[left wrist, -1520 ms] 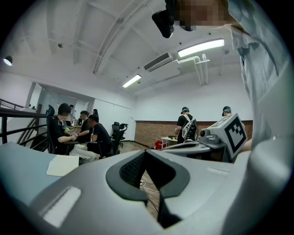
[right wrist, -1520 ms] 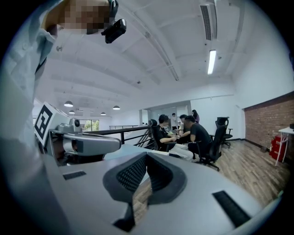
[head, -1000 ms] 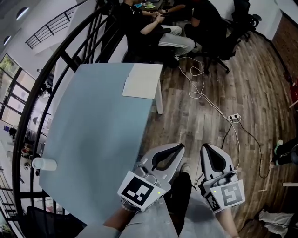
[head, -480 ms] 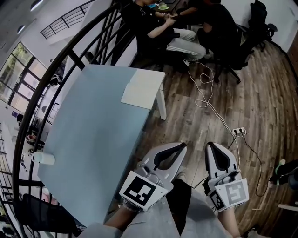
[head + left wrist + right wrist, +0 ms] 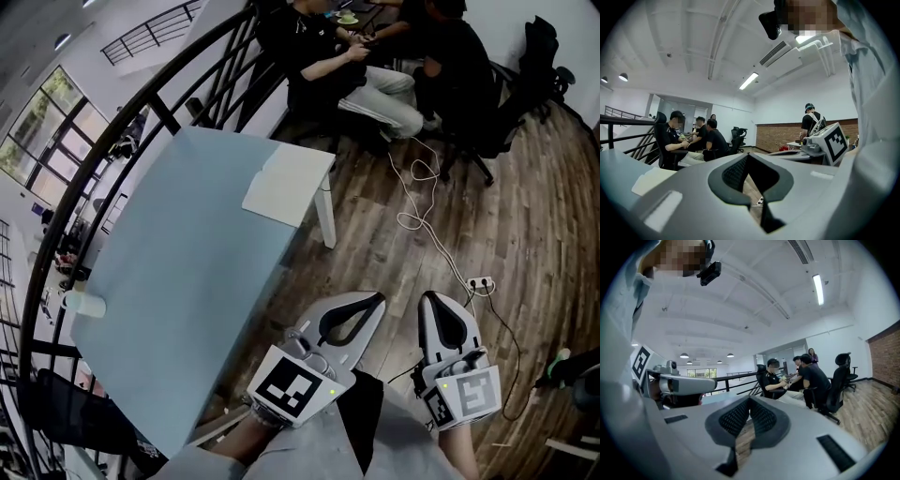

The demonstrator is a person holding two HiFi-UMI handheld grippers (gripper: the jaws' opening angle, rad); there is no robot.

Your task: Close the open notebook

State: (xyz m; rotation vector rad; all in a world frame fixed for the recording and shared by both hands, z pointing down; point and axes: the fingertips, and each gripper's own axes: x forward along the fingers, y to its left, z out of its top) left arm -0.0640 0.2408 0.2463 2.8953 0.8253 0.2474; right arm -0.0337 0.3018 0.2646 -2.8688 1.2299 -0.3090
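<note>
My left tongs (image 5: 375, 302) and right tongs (image 5: 433, 300) are pinched together, empty (just off the worktop (image 5: 178, 253)). The notebook (image 5: 286, 186) lies at eleven o'clock, well apart.

Pale blue counter (image 5: 178, 262) beside a black railing (image 5: 736, 376); wood-plank floor (image 5: 525, 216), brick wall (image 5: 783, 136), ceiling strip light (image 5: 748, 80).
</note>
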